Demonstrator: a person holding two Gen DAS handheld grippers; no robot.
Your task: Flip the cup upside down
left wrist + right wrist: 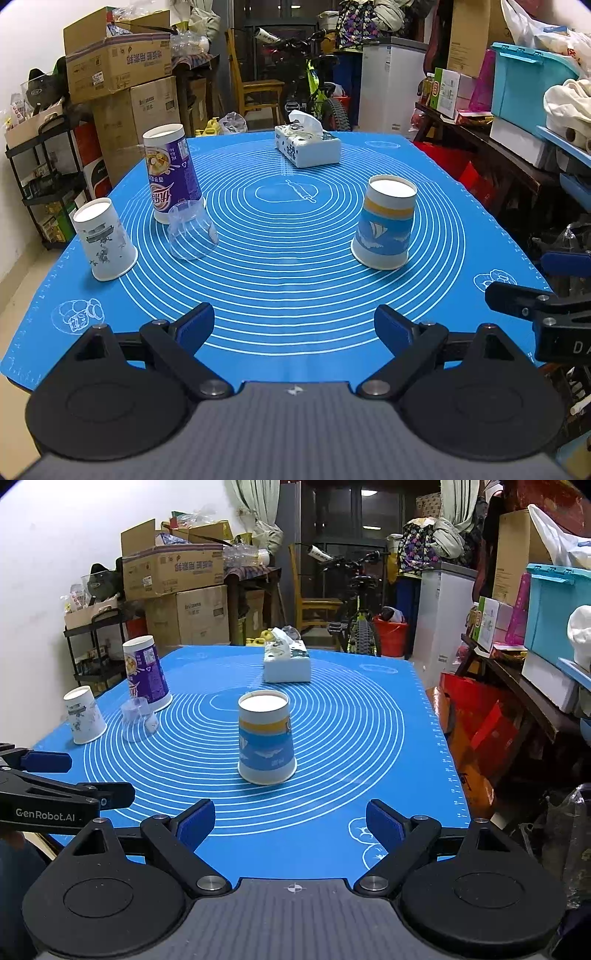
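Observation:
Four cups stand upside down on the blue mat [295, 295]. A blue sailboat paper cup [384, 221] is at the right; it stands straight ahead in the right wrist view [266, 738]. A white printed paper cup [105, 240] [84, 716], a clear plastic cup [192, 230] [138, 718] and a tall purple cup [171, 173] [146, 674] are at the left. My left gripper [294, 325] is open and empty over the mat's near edge. My right gripper [290, 821] is open and empty, short of the sailboat cup.
A tissue box [307, 144] [287, 661] sits at the mat's far side. Cardboard boxes [118, 55], a black shelf, a bicycle [317, 88] and a white appliance [391, 85] surround the table. Cluttered shelves stand at the right.

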